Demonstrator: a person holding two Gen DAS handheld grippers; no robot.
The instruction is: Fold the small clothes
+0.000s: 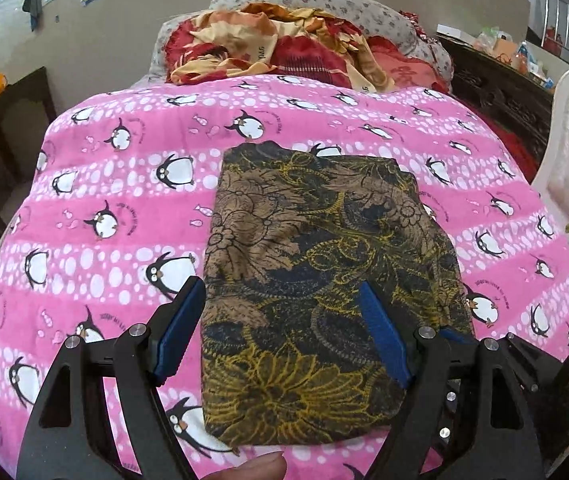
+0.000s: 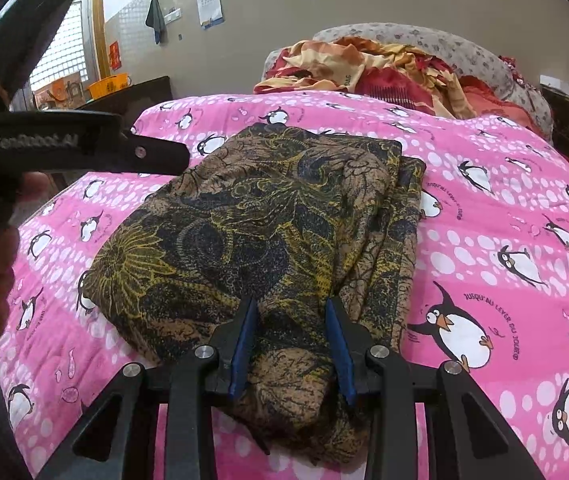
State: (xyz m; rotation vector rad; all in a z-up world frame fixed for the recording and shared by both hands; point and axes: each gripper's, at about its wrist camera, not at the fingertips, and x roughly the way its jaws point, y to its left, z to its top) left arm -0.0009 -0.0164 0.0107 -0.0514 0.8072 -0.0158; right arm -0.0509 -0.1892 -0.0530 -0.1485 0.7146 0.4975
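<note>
Risk first. Bunched lower end of the garment (image 2: 292,392), centre bottom of the right wrist frame, sits between the blue pads of the right hand-held gripper (image 2: 290,344). Pads spread either side of that fold, gap visible on both sides, no clear pinch; judged unclamped. Any lift from here would likely drop the fold or drag only the top layer, since several layers stack at the right edge. Soft bed cover (image 2: 504,208) underneath could ride up with the cloth and spoil the fold line.

Left hand-held gripper (image 1: 280,332) low in the left wrist frame, fingers wide apart, holding nothing. One pad beside the garment's left edge over the cover, the other over the cloth; contact cannot be told. A close from this pose would probably catch cover and cloth together.

Garment (image 1: 324,280) in the middle of both frames, lying on the pink penguin-print cover of the bed. Folded already into a rough rectangle, longer than wide. Brown and black ground, yellow floral linework, thin and limp-looking. Top corner in the left wrist frame ragged, not squared. In the right wrist frame, right edge shows offset layers, lower ones peeking out past the top one. Shallow wrinkles across the surface.

Crumpled red and orange bedding (image 1: 276,44) heaped at the top centre, well apart from the garment.
</note>
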